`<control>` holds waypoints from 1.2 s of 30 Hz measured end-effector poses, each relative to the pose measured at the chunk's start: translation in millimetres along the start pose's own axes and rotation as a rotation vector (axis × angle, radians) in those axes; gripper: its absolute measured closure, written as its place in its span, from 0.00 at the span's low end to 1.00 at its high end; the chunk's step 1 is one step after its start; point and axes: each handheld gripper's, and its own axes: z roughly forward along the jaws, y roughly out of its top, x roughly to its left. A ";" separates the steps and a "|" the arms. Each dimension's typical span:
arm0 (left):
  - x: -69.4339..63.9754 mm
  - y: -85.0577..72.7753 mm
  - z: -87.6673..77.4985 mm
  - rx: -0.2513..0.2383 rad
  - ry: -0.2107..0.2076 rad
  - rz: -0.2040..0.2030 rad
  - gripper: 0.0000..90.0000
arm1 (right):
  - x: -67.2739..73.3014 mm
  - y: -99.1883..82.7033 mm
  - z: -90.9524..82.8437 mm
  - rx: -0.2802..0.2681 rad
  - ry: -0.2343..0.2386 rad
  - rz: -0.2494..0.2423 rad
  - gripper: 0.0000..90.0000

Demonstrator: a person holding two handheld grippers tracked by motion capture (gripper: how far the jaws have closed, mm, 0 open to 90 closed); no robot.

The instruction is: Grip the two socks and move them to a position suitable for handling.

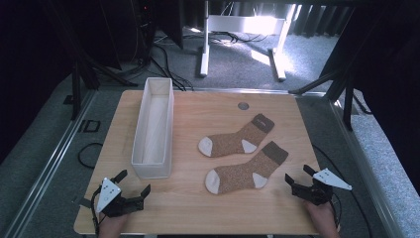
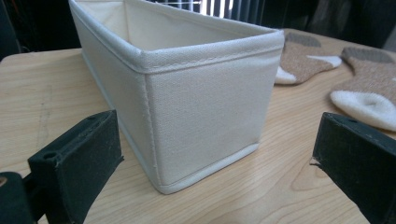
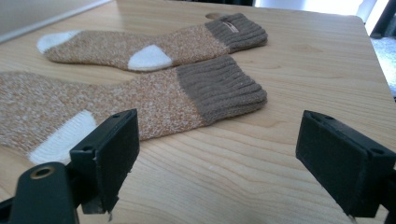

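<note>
Hands low at near table edge; left gripper [image 1: 132, 182] released, facing fabric bin [image 1: 153, 133]; right gripper [image 1: 298, 174] released beside near sock [image 1: 245, 170].

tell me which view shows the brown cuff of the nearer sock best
The right gripper view: the nearer sock's cuff sits close ahead of the open jaws, its ribbing sharp. The high view shows that cuff small, without knit detail. The left gripper view catches part of that sock beside the fabric box, its cuff at the frame edge.
</note>
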 end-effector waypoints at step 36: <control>-65.9 39.2 23.3 0.026 -0.292 0.025 0.05 | 5.4 28.2 20.0 0.041 0.163 -0.019 0.15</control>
